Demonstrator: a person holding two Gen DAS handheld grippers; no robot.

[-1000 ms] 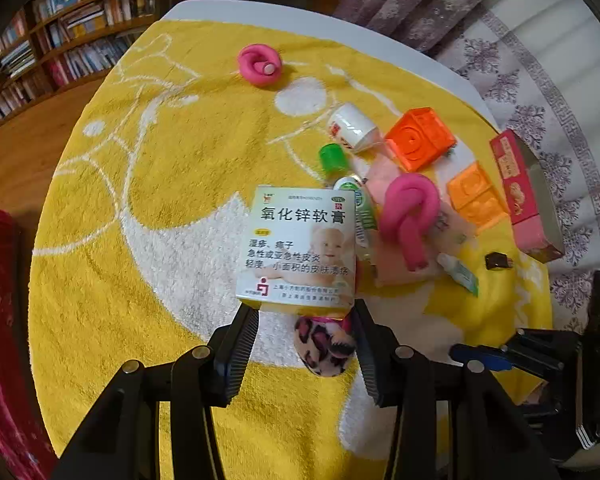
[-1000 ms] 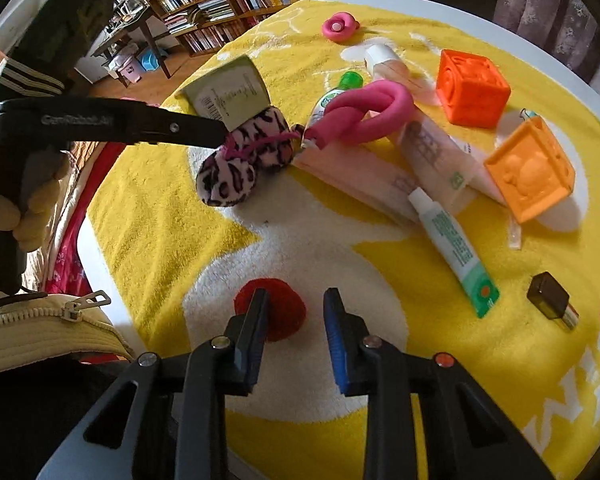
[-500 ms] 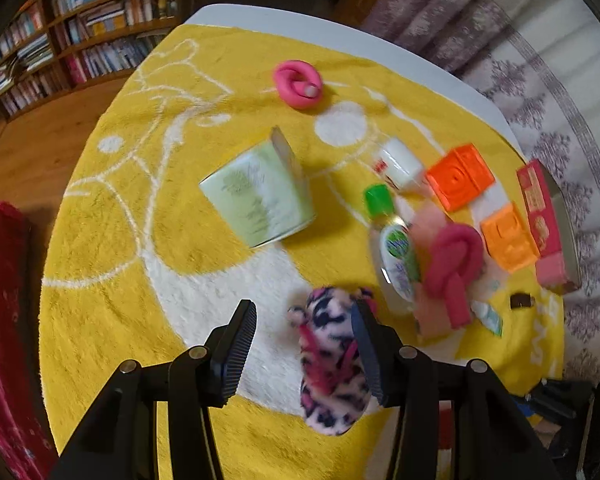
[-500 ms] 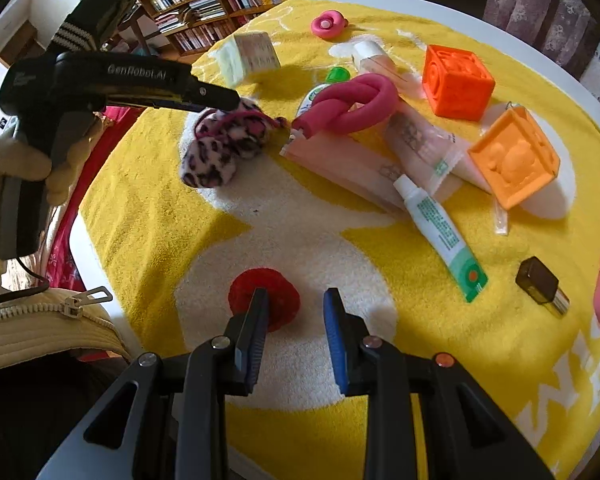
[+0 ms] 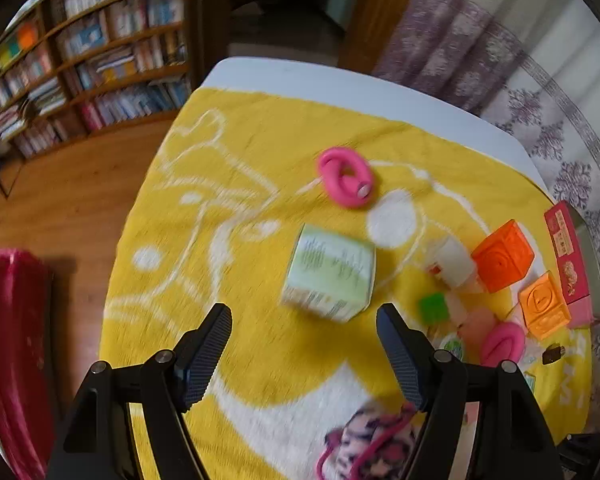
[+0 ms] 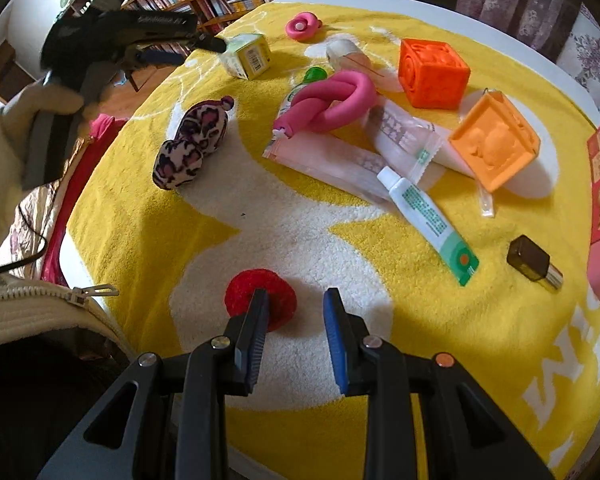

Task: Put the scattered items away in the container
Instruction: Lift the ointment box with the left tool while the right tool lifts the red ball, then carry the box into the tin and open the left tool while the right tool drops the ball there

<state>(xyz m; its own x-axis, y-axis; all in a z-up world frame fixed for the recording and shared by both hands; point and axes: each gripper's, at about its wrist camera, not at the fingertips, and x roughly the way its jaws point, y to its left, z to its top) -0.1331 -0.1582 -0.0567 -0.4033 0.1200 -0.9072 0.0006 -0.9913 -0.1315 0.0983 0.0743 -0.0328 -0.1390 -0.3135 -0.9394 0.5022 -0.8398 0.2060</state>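
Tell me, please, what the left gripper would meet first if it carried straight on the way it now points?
Most likely the green-and-white box, lying just beyond the left gripper, whose opening fingers hold nothing; the depth is uncertain.

The towel (image 6: pixel 284 224) is fluffy yellow-and-white terry cloth, and the leopard pouch (image 6: pixel 192 140) looks like soft plush. The orange cubes (image 6: pixel 434 70) are matt moulded plastic or rubber; the carton (image 5: pixel 332 276) is printed card. The tube (image 6: pixel 428 220) is smooth, glossy plastic.
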